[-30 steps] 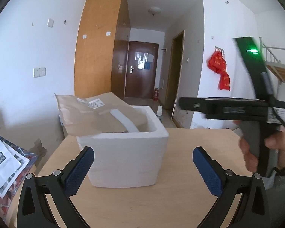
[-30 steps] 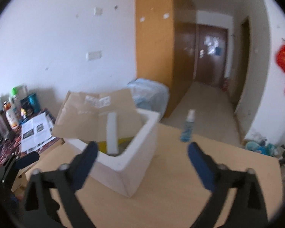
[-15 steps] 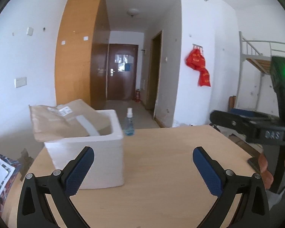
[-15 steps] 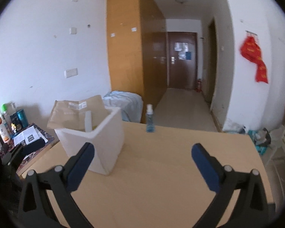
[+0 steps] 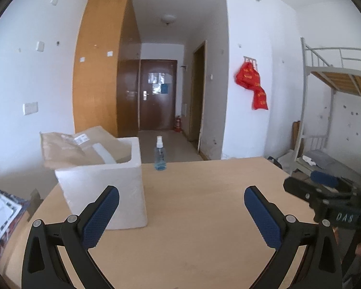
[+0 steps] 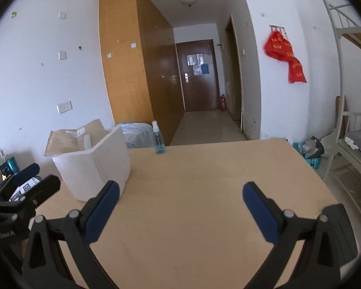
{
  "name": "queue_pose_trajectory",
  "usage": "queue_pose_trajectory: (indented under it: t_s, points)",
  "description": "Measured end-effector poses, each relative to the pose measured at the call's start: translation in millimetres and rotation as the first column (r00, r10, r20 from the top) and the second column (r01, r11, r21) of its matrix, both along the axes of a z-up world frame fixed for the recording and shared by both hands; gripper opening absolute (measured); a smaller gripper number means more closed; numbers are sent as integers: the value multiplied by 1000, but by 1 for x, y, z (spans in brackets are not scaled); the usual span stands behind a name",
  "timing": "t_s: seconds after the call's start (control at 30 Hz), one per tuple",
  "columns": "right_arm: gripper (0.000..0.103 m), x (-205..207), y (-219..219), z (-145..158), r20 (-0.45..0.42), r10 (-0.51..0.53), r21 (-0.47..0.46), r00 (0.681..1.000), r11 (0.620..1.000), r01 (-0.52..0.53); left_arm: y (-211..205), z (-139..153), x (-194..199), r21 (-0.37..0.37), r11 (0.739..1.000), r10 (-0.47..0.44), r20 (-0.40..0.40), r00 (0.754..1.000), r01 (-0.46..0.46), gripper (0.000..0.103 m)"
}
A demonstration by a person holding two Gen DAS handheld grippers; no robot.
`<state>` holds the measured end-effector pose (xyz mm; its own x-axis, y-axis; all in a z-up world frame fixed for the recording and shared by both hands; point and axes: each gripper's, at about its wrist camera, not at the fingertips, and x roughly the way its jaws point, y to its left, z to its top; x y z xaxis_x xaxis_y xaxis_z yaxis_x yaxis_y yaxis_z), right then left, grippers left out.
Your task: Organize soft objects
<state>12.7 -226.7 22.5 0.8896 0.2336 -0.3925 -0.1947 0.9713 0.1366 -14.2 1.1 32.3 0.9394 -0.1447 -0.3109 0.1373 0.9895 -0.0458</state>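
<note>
Both sets of jaws spread wide and holding nothing: left gripper low in the left wrist view, right gripper low in the right wrist view, each hovering over the bare pale wooden counter. White rectangular foam box standing upright on the counter at the left of the frame, well ahead of the left gripper's near blue pad, which overlaps its front face in the picture; touching or not, cannot tell. In the right wrist view the same box at middle left, ahead and left of both blue pads. Soft brown padded mailer with a white label lying inside the box, long axis slanting up and leftward, upper end jutting over the rim toward the left edge of the frame. White flat strip leaning in the box just beside the mailer. Small clear spray bottle with blue liquid upright at the counter's far edge, near the box's right side, well apart from both grippers. Red cloth bags hanging on the wall at upper right.
</note>
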Motion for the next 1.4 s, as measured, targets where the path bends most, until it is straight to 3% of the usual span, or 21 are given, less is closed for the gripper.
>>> queue_pose_trajectory:
  t_s: [0.53,1.4]
  points:
    - [103,-24,23,-22,8,126,-43,992,991,-125,20,-14,-43,-3,992,124,19,992,-124,103]
    - [103,-25,32,-23,-27,131,-70,991,989,-133,16,-17,-40,5,993,116,-4,993,-116,103]
